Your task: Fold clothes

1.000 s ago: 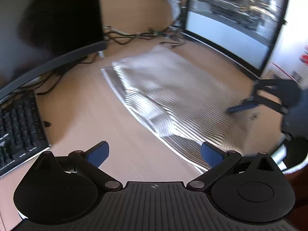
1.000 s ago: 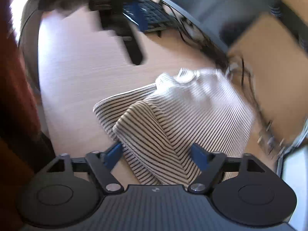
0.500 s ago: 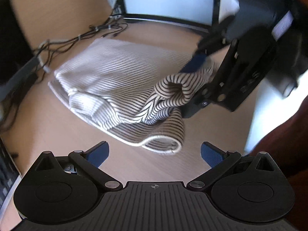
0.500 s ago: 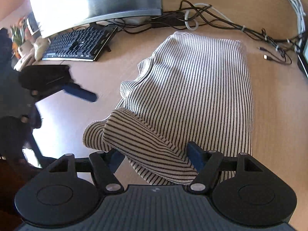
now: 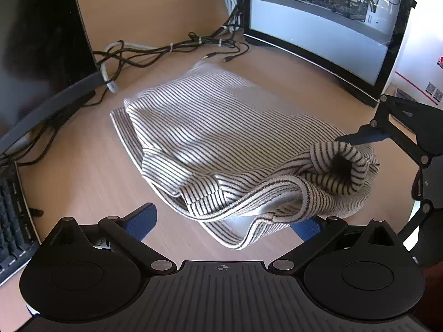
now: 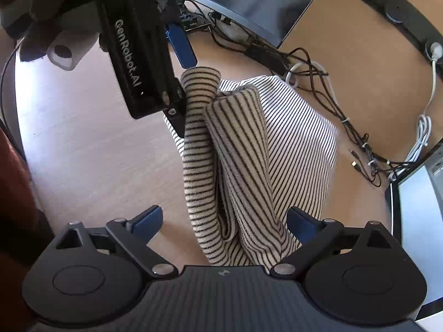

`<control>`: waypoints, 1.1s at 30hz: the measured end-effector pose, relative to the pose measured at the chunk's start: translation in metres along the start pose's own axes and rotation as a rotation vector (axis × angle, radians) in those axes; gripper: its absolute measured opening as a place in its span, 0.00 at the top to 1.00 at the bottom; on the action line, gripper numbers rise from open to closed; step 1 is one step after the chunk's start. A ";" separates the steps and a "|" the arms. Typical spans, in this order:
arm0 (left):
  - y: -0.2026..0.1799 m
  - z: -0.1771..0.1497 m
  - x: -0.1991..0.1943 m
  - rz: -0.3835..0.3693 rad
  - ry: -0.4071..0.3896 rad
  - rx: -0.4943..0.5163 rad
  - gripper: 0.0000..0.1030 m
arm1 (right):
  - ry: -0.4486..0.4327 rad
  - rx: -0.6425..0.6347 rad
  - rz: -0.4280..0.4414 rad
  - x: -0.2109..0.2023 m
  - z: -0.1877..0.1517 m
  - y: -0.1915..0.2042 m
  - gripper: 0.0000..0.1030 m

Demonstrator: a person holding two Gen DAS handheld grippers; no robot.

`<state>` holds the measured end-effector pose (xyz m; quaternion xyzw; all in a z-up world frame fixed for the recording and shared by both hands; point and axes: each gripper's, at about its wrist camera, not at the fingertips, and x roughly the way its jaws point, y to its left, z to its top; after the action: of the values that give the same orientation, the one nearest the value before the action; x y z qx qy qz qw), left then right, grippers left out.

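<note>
A tangle of black and white cables (image 5: 166,49) runs along the back of the wooden tabletop (image 5: 83,171), between a dark monitor (image 5: 36,41) on one side and a lit curved monitor (image 5: 326,19) on the other. A black keyboard (image 5: 11,221) sits at the near edge, well apart from the striped sweater (image 5: 221,132), which lies folded in the middle of the tabletop.

In the right wrist view, the casing of the left gripper (image 6: 181,44) reads "GenRobot.AI".

The left gripper's (image 5: 221,222) fingers (image 5: 141,220) stand wide apart; the lifted near hem of the sweater hangs between them and drapes over the inner one, but is not clamped. The right gripper (image 6: 223,221) also has its fingers (image 6: 148,218) spread apart, with a bunched, rolled fold of the sweater (image 6: 249,152) rising between them, touching the outer finger and clear of the other. In the left wrist view, one blue finger of the right gripper (image 5: 362,137) rests at the rolled sleeve end.
</note>
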<state>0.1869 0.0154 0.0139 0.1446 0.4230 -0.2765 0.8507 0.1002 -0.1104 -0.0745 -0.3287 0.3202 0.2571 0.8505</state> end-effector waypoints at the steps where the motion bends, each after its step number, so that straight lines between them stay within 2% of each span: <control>1: 0.000 0.001 0.000 -0.002 0.000 -0.005 0.00 | -0.005 0.000 -0.008 0.001 0.000 -0.001 0.06; 3: 0.001 0.004 -0.001 -0.005 0.000 -0.015 0.00 | -0.016 -0.010 -0.036 0.004 0.000 -0.004 0.07; 4: 0.001 0.004 0.000 -0.010 0.002 -0.029 0.00 | -0.020 -0.019 -0.055 0.006 0.000 -0.005 0.13; 5: 0.003 0.005 0.001 -0.018 0.003 -0.052 0.00 | -0.017 -0.031 -0.075 0.009 0.002 -0.008 0.29; 6: 0.005 0.005 0.001 -0.025 0.001 -0.075 0.00 | -0.008 -0.042 -0.084 0.013 0.005 -0.012 0.39; 7: 0.007 0.006 0.001 -0.034 -0.001 -0.100 0.00 | 0.000 -0.039 -0.063 0.014 0.008 -0.018 0.54; 8: 0.012 0.006 0.000 -0.049 -0.005 -0.124 0.00 | 0.008 -0.033 -0.044 0.015 0.012 -0.023 0.64; 14: 0.063 -0.009 -0.039 -0.135 -0.135 -0.253 0.00 | 0.025 -0.001 0.020 -0.010 0.036 -0.059 0.72; 17: 0.092 -0.006 -0.046 -0.096 -0.196 -0.321 0.00 | 0.056 -0.028 0.050 -0.023 0.044 -0.063 0.73; 21: 0.092 0.004 -0.022 -0.100 -0.203 -0.265 0.00 | 0.120 -0.103 0.123 -0.042 0.048 -0.048 0.73; 24: 0.069 0.006 0.012 -0.141 -0.151 -0.147 0.00 | 0.174 -0.154 0.178 -0.061 0.053 -0.038 0.74; 27: 0.052 0.002 0.033 -0.112 -0.139 -0.020 0.00 | 0.224 -0.199 0.210 -0.083 0.064 -0.035 0.75; 28: 0.049 0.001 0.036 -0.110 -0.144 0.005 0.00 | 0.235 -0.211 0.216 -0.091 0.071 -0.036 0.75; 30: 0.047 0.000 0.039 -0.151 -0.141 0.026 0.00 | 0.247 -0.256 0.225 -0.104 0.090 -0.044 0.75; 33: 0.045 -0.005 0.044 -0.197 -0.129 0.040 0.00 | 0.240 -0.353 0.234 -0.099 0.117 -0.067 0.75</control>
<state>0.2322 0.0386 -0.0240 0.1013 0.3738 -0.3757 0.8419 0.1216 -0.0922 0.0902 -0.4611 0.4051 0.3651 0.7000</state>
